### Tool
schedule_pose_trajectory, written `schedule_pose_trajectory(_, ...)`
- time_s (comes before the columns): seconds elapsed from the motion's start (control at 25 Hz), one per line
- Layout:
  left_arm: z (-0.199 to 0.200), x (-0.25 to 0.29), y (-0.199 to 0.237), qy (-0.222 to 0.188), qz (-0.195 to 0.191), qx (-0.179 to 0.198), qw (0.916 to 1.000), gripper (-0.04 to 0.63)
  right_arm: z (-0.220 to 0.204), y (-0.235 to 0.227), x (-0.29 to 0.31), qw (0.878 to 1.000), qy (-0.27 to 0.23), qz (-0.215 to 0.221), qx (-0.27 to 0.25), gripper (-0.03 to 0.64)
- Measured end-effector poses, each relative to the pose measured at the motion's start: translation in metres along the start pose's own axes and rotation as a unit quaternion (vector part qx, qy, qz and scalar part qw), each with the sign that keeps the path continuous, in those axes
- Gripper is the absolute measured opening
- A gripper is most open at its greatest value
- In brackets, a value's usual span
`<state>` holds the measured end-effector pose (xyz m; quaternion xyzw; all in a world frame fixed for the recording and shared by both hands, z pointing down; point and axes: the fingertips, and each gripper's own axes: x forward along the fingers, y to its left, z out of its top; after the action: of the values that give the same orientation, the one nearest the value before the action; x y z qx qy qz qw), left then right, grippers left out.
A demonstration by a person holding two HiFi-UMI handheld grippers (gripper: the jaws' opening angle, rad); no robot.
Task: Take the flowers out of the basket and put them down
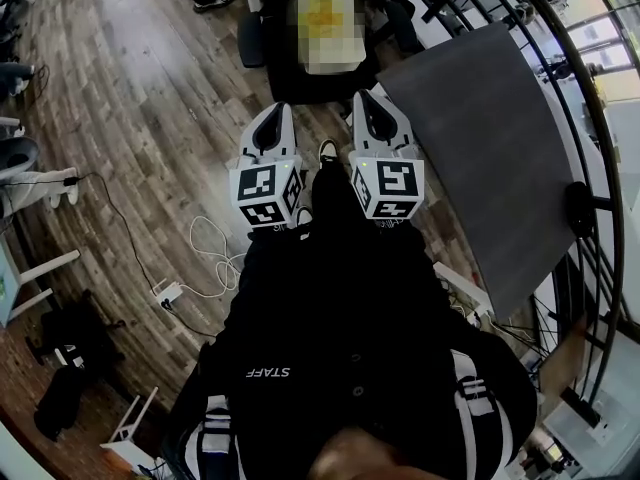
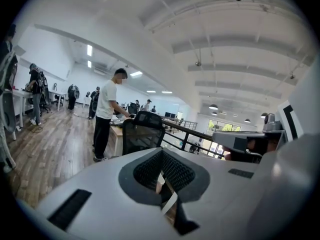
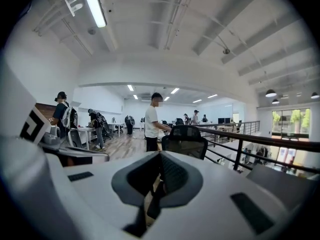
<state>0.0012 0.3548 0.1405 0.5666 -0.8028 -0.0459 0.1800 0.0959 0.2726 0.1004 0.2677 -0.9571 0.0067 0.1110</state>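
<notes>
The left gripper and right gripper are both shut tight and hold nothing. They point to twelve o'clock, side by side over the floor. I can see no basket or flowers anywhere. A grey table lies at two o'clock. It is best to find the basket first, then open the jaws before reaching in.

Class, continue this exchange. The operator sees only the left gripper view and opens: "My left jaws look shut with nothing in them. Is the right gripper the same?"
Observer: Yes. In the right gripper view the right gripper has its jaws together, with nothing between them.
Operator: Is a basket of flowers below me, or anything underfoot?
Observer: No basket or flowers show in any view. The head view shows a white cable and a power strip on the wood floor, left of the person.
</notes>
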Motion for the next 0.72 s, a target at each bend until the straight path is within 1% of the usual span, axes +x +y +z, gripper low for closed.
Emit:
schedule_pose_trajectory(0.16,0.008,0.038,0.013,0.004,0.012,0.005,0.9999,-0.002,0.004,-0.017,0.044,1.0,0.0,0.011,0.002,0.012)
schedule_pose_trajectory(0.36,0.034,0.101,0.024,-0.003,0.02,0.005,0.9998,-0.002,0.018,-0.048,0.105,1.0,0.001,0.022,0.002,0.012)
schedule_pose_trajectory(0.52,0.056,0.149,0.017,-0.022,0.018,-0.002,0.9996,-0.002,0.027,-0.072,0.143,0.999,0.005,0.034,-0.002,0.012)
schedule_pose_trajectory(0.72,0.066,0.206,0.007,-0.008,0.017,0.008,0.9998,-0.002,0.034,-0.104,0.189,0.999,0.009,0.043,0.004,0.012)
